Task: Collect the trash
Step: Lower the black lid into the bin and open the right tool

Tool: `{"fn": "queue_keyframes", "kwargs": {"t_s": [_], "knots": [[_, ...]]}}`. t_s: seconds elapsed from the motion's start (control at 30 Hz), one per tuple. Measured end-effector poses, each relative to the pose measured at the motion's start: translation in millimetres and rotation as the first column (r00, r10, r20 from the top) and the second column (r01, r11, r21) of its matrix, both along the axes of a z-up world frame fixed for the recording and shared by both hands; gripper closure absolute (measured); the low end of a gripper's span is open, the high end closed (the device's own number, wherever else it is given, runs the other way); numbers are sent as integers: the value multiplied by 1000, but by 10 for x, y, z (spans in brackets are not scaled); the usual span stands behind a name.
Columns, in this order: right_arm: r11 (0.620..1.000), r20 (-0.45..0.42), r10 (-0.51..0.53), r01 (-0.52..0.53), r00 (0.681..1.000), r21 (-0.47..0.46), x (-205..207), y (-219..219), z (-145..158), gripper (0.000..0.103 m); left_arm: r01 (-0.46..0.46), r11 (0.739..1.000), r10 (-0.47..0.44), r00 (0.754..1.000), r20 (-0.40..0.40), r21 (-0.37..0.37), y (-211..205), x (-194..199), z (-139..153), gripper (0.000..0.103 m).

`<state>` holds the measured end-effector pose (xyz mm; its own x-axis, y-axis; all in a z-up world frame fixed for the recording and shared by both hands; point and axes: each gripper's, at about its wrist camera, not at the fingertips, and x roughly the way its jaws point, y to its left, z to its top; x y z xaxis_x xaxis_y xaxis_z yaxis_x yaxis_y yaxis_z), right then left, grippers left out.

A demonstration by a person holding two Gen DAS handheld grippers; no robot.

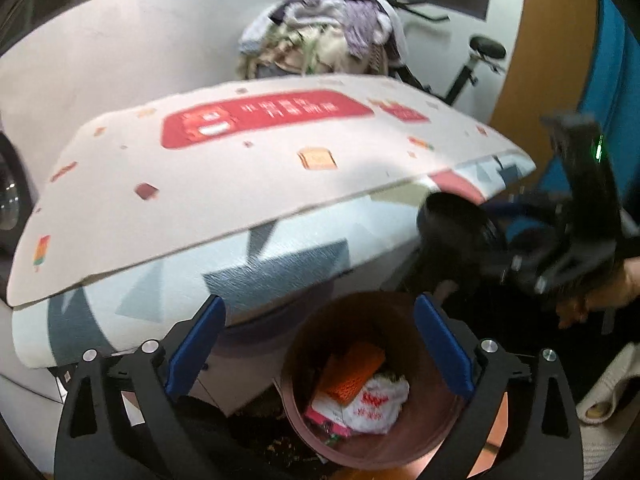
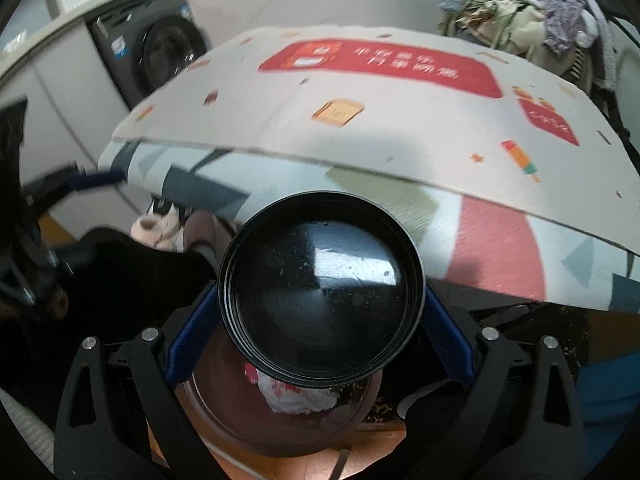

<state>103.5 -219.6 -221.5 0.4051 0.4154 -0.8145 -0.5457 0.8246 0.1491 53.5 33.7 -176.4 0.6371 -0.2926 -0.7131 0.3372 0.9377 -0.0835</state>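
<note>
The brown round trash bin (image 1: 372, 380) sits on the floor below both grippers, its near rim cut off by the frame edge in the right wrist view. The left gripper (image 1: 320, 344) hangs over it with jaws spread wide and nothing between them. Inside the bin lie an orange ribbed piece (image 1: 352, 372) and a crumpled white wrapper (image 1: 374, 404) (print blurred). Above the bin, the right gripper (image 2: 320, 336) clamps a glossy black round bowl (image 2: 320, 288), which hides much of the bin's mouth. Beyond the bin, a printed cardboard sheet (image 2: 400, 120) covers a patterned table (image 1: 280, 272).
</note>
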Motion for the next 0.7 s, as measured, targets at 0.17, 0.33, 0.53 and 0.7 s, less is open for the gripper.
{"fn": "queue_keyframes", "kwargs": {"t_s": [0.17,0.33,0.53,0.7], "knots": [[995,-20,84,-85,996,-53,-81,175,-119,9,-60,998,62,997,44,-33,90,-37,59,7],[984,-61,135,-141,989,-113,-124,317,-265,9,-82,996,83,996,28,-37,112,-9,20,7],[978,-77,150,-159,986,-134,-149,388,-325,9,-101,993,102,995,10,-53,150,20,-16,7],[977,-79,152,-162,985,-139,-156,412,-331,9,-128,989,127,992,-11,-72,216,50,-50,6]]}}
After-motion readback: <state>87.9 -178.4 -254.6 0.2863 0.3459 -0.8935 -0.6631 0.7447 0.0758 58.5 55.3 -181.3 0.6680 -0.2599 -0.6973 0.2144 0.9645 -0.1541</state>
